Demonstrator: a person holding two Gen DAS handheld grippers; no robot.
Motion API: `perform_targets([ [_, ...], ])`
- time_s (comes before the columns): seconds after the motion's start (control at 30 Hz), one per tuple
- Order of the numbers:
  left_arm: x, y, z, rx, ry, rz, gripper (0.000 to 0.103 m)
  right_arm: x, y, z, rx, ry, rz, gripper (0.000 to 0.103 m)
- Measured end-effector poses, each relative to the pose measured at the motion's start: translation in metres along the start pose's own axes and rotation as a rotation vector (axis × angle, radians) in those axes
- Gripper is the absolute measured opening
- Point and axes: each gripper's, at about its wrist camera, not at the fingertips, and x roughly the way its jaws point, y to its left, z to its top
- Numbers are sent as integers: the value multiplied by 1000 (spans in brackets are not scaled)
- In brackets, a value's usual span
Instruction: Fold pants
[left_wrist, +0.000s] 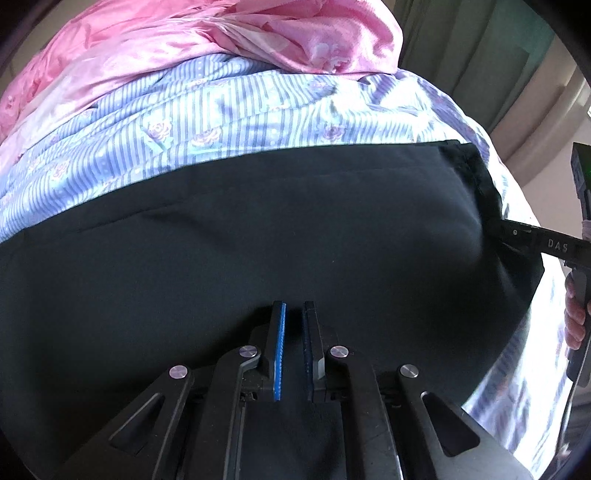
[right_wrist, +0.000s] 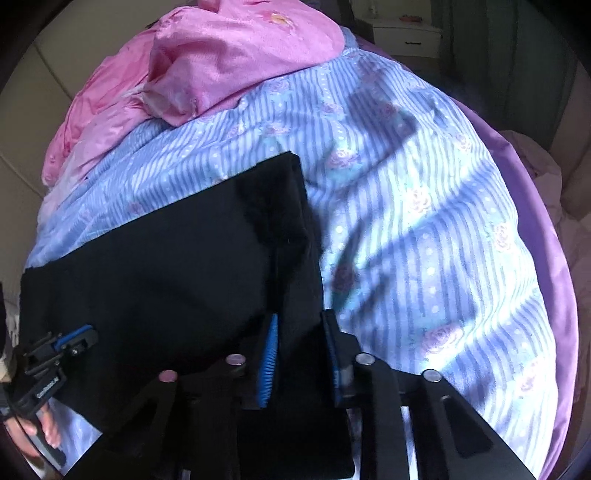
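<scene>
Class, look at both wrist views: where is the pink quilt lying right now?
The pink quilt lies bunched at the far end of the bed, upper left in the right wrist view, on the blue striped sheet beyond the black pants.

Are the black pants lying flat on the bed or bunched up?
Flat. The black pants lie spread smooth on the striped bedsheet, with straight edges and a square corner; only faint creases show.

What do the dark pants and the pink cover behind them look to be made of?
Dark pants: smooth matte woven cloth, probably a polyester blend, lying flat with soft creases. Pink cover: satin-like fabric, judging by its glossy sheen and faint woven pattern.
</scene>
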Motion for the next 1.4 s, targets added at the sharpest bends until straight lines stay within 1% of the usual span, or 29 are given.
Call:
perform_targets([
  [0.07,-14,3,5,-11,-25,1,10,-13,10,2,-24,-17,-31,15],
  [0.1,-28,6,7,-19,-47,6,10,-22,15,4,-29,-34,-36,14],
  [0.2,-65,14,9,-30,-97,7,10,-58,32,8,-20,-96,-12,12],
  [0.23,-84,19,8,-26,-124,10,10,-70,39,9,-17,-113,-6,12],
  [0.33,-131,33,0,-13,-172,53,10,-100,68,16,-23,-145,-9,11],
  [0.43,-173,52,-14,-42,-203,71,10,-118,112,21,-55,-143,-18,11],
  [0.47,-188,62,-22,-60,-212,95,10,-124,133,22,-79,-145,-23,11],
  [0.57,-222,94,-48,-113,-224,128,10,-132,193,19,-168,-153,-51,11],
  [0.63,-243,124,-70,-167,-203,123,10,-127,239,15,-235,-141,-58,11],
  [0.7,-256,145,-86,-202,-181,121,10,-119,273,12,-277,-118,-59,11],
  [0.77,-273,168,-105,-219,-173,155,10,-106,316,9,-343,-96,-74,11],
  [0.87,-294,202,-131,-248,-168,200,10,-86,366,4,-414,-58,-94,11],
  [0.93,-304,221,-149,-279,-166,207,10,-70,400,-2,-475,-32,-116,11],
  [1.03,-308,249,-169,-309,-159,221,10,-46,446,-18,-548,6,-133,11],
  [1.13,-307,278,-187,-329,-144,228,10,-18,490,-35,-582,48,-137,11],
  [1.33,-305,333,-214,-358,-120,236,10,30,554,-68,-621,109,-181,10],
  [1.4,-305,351,-219,-369,-117,231,10,37,568,-77,-615,122,-186,11],
])
